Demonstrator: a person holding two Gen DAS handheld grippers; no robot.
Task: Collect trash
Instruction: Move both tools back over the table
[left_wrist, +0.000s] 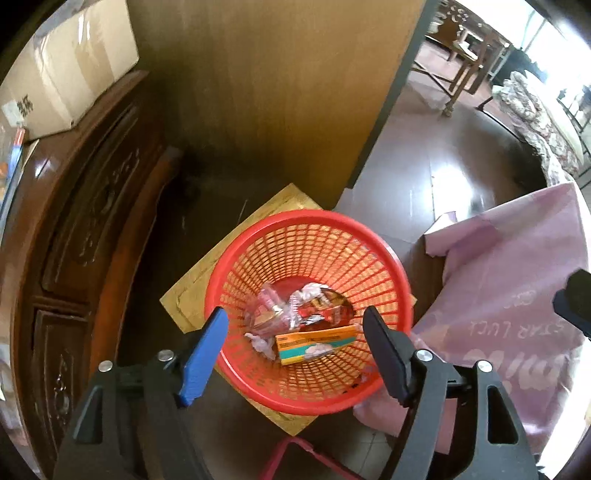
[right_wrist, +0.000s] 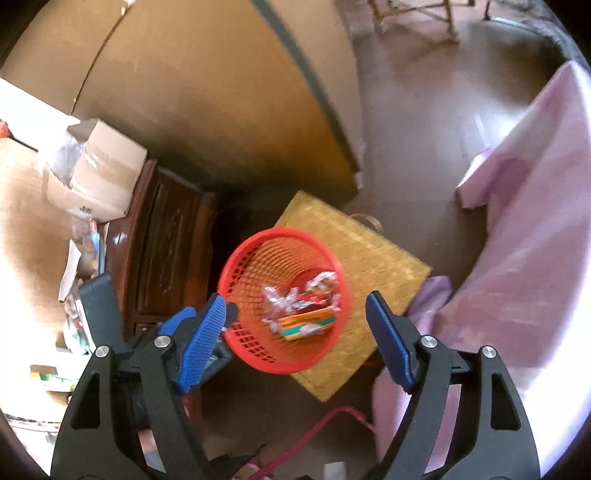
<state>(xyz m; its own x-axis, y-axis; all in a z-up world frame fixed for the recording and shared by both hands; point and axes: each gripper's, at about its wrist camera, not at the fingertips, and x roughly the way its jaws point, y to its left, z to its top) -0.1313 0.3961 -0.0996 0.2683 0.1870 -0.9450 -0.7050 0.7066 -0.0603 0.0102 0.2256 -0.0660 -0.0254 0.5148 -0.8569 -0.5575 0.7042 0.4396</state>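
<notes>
With both claws wide & empty over red basket (left_wrist: 314, 236) — trash incl. orange box (left_wrist: 317, 342) at 6 o'clock inside — could clip rim w/ left gripper (left_wrist: 295, 352) or right gripper (right_wrist: 295, 345) & tip it off mat (right_wrist: 369, 258).

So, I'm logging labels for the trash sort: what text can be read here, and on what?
"STAR LUCK", upside down, last letter uncertain: pink printed cloth.
Larger white lettering below it: cut off, unreadable.
Black characters on white label, brown cardboard box: blurred.
Print on orange-and-teal carton in red mesh basket: too small.
</notes>
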